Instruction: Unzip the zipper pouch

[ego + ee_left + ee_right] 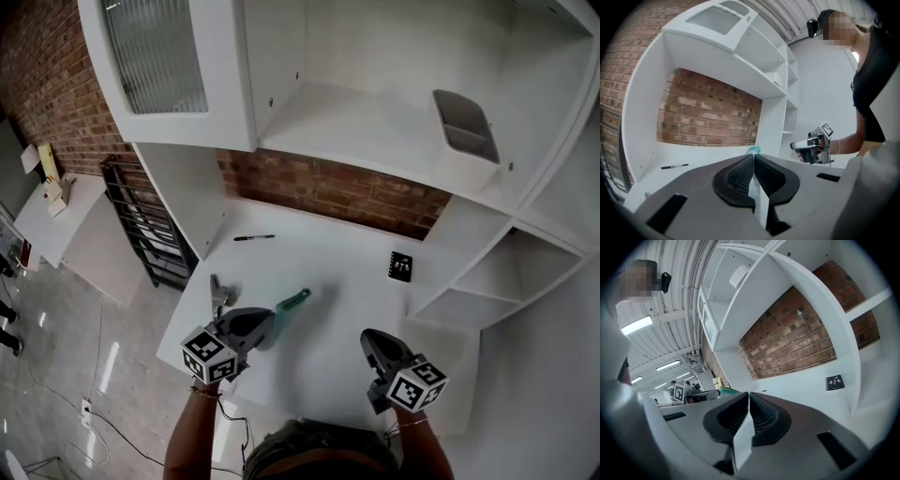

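No word, brand or number can be read anywhere. The only signs are black-and-white square markers. One set is on the cube (pixel 208 354) behind the jaws of the left gripper (pixel 270 321), another on the cube (pixel 417 386) behind the jaws of the right gripper (pixel 371 337). A small black card (pixel 835 382) lies ahead of the right jaws and off to their right. Its white marks are too small to read.

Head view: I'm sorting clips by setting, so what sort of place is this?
Probably a workshop mock-up of a home study: a white desk with built-in shelves against a brick wall, while the right gripper view shows ceiling strip lights.
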The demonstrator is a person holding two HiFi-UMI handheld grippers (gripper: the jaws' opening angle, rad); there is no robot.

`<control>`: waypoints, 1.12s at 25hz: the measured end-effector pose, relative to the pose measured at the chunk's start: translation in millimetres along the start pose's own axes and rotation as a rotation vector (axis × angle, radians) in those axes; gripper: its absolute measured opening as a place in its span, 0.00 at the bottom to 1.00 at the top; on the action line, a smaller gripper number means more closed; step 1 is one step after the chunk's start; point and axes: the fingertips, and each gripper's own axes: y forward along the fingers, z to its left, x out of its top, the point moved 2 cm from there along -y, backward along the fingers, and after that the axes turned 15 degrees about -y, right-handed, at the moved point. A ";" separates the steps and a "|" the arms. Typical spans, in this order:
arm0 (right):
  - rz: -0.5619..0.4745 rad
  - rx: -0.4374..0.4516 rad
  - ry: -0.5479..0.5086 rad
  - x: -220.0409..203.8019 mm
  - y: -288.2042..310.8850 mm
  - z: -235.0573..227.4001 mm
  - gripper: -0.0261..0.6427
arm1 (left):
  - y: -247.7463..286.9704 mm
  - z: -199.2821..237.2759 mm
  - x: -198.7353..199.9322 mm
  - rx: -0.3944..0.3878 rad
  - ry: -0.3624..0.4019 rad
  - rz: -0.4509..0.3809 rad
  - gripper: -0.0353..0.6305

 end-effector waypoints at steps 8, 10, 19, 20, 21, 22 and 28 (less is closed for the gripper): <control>0.000 -0.053 0.038 -7.8 -7.7 -31.8 0.05 | 60.0 38.1 17.0 0.030 0.137 0.077 0.06; 0.004 -0.066 0.041 -8.4 -9.2 -39.1 0.05 | 71.7 42.3 20.8 0.028 0.145 0.071 0.06; 0.021 -0.093 0.067 -17.4 -7.2 -53.6 0.05 | 94.7 31.5 -13.4 -0.063 -0.020 0.070 0.06; 0.027 -0.094 0.065 -18.6 -6.9 -53.5 0.05 | 92.7 30.8 -19.4 -0.055 -0.041 0.065 0.06; 0.033 -0.095 0.063 -19.7 -6.5 -53.3 0.05 | 90.2 29.9 -25.5 -0.046 -0.060 0.064 0.06; 0.037 -0.095 0.062 -20.5 -5.9 -52.9 0.05 | 87.4 28.5 -31.8 -0.041 -0.078 0.066 0.06; 0.046 -0.088 0.056 -23.9 -2.5 -46.1 0.05 | 70.8 21.4 -68.5 -0.002 -0.155 0.102 0.06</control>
